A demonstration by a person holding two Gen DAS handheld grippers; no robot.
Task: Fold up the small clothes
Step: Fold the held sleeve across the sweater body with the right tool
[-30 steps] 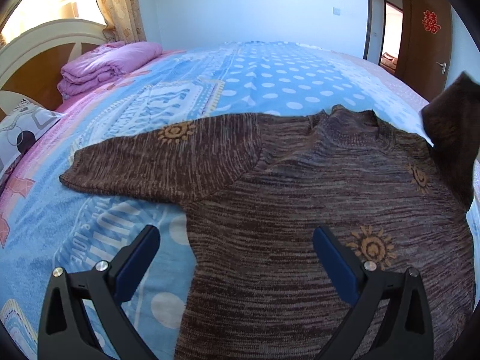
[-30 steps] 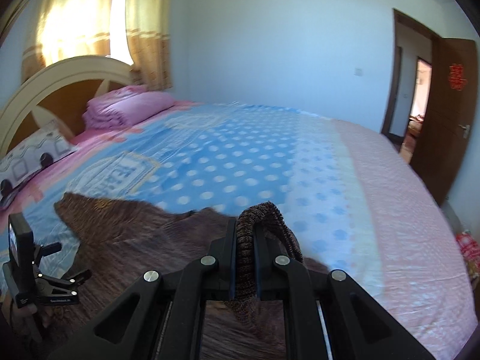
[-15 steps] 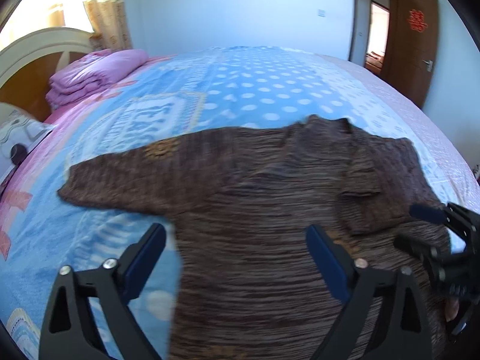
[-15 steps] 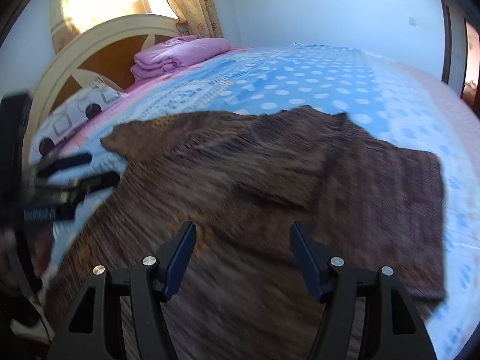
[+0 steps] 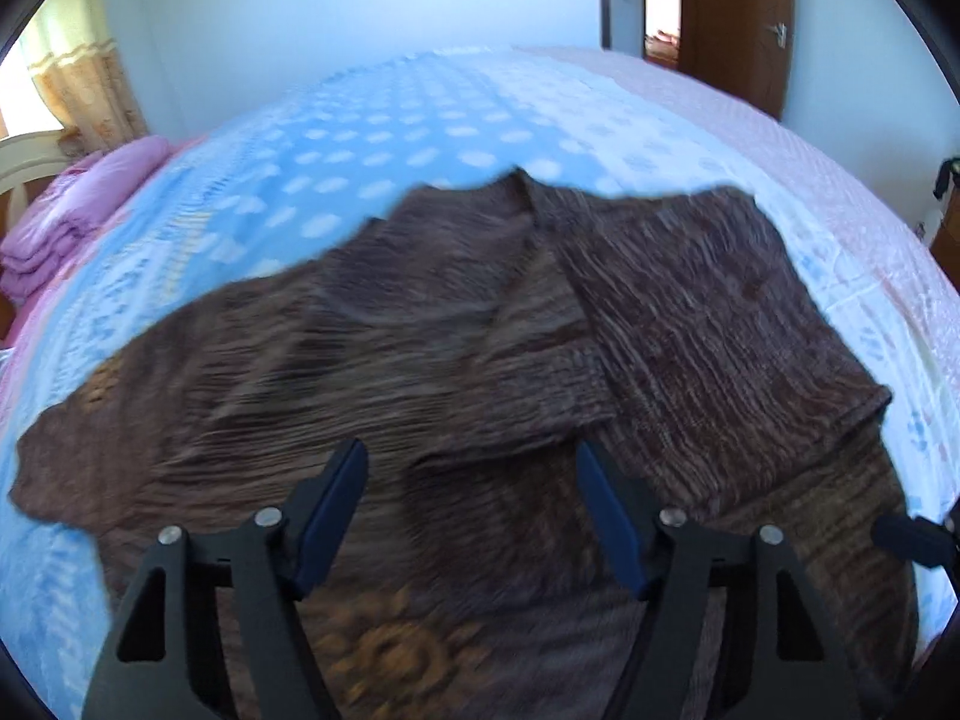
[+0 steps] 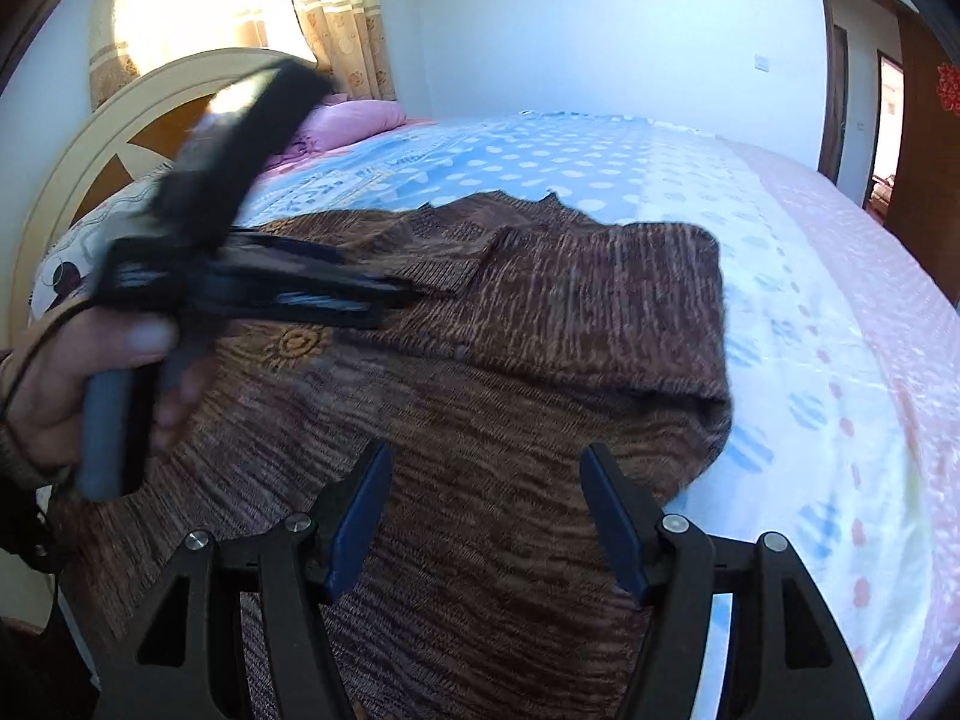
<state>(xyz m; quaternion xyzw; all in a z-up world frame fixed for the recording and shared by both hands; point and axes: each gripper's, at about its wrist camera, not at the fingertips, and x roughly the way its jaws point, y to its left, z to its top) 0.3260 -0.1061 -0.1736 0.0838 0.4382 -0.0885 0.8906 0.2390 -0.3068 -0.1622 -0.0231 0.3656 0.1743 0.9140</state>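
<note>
A brown sweater (image 5: 456, 360) lies flat on the bed (image 5: 456, 114). Its right sleeve is folded over onto the body of the sweater (image 6: 540, 312). Its other sleeve sticks out flat toward the side of the bed where the pink blankets (image 5: 66, 216) sit.

The left gripper (image 5: 471, 516) hangs just above the sweater, near the folded sleeve's end. Its two blue fingers (image 5: 333, 498) are spread wide and hold nothing.

The right gripper (image 6: 489, 519) is also over the sweater, near the bottom part. Its fingers (image 6: 360, 516) are spread wide too, with nothing between them.

A hand (image 6: 90, 372) holds the left tool's grip, above the sweater on the headboard (image 6: 84, 144) side. That tool looks blurry.
</note>
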